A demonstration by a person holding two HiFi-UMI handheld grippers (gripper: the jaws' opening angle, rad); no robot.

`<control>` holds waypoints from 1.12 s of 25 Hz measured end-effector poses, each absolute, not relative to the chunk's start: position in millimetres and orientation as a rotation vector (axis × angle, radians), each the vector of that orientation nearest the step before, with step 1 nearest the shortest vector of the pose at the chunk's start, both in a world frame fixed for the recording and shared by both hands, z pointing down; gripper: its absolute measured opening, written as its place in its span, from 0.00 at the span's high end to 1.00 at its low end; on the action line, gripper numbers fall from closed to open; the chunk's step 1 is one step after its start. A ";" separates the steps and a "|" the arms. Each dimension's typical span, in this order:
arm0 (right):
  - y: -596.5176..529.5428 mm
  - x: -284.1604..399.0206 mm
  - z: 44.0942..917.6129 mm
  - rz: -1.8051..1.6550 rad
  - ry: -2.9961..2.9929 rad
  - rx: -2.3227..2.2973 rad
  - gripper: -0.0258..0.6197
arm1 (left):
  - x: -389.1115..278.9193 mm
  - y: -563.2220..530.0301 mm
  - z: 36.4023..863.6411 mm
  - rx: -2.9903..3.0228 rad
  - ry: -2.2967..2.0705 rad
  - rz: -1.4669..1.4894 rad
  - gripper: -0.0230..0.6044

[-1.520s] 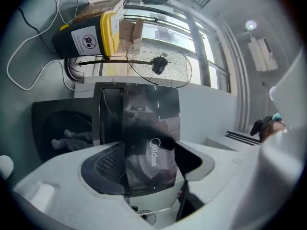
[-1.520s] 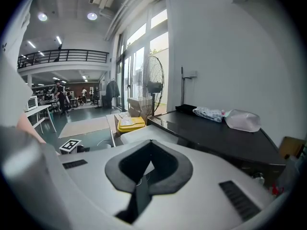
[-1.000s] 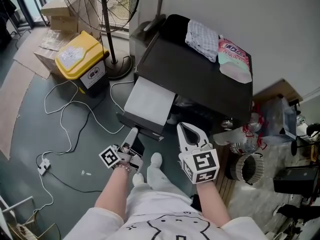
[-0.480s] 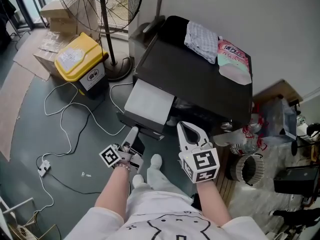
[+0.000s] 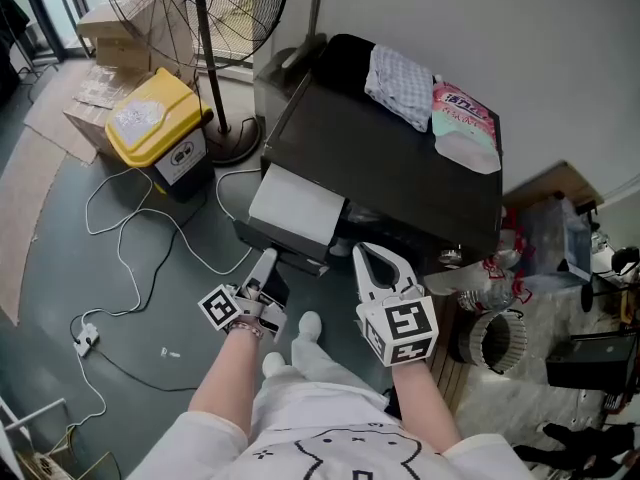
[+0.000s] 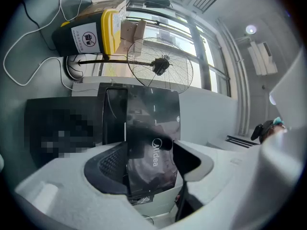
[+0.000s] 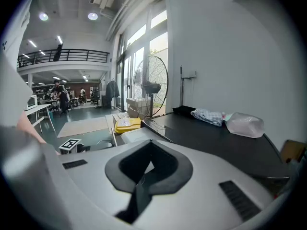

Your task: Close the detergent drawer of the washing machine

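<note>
A washing machine (image 5: 390, 173), a yellow bin (image 5: 155, 118) and a fan's base (image 5: 236, 146) are stood on the grey floor (image 5: 160, 298), cardboard (image 5: 25, 188) laid alongside.

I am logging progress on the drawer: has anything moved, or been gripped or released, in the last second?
Nothing visibly changed; only the head view drifted a little. The detergent drawer still stands pulled out, the left claw stays open close in front of it, and the right claw stays shut and empty beside it.

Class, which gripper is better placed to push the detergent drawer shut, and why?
Left. The left gripper sits just before the open drawer, whose front shows between its parted jaws. The right gripper, shut, lies off to the side, facing the washing machine.
</note>
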State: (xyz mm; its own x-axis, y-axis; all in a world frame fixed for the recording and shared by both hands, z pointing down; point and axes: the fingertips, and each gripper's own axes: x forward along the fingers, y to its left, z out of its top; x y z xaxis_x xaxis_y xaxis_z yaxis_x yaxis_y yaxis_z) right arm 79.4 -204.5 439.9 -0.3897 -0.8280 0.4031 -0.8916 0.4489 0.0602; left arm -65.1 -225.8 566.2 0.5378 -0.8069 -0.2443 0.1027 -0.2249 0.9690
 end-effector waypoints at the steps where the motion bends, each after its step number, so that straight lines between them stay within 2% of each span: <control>1: -205.4 80.1 440.1 0.234 -2.330 1.457 0.96 | -64.4 -227.2 566.4 1.576 -0.618 -0.947 0.49; 28: -246.9 106.2 439.5 0.216 -2.350 1.443 0.96 | -42.0 -281.8 565.0 1.556 -0.649 -0.957 0.49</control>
State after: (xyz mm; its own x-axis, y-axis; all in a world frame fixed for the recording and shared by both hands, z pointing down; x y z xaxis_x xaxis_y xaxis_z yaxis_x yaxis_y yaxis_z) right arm 106.2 -246.9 439.5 -0.4048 -0.8271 0.3900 -0.8843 0.4627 0.0633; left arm -42.0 -281.8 565.0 0.5165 -0.8258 -0.2266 0.0955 -0.2074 0.9736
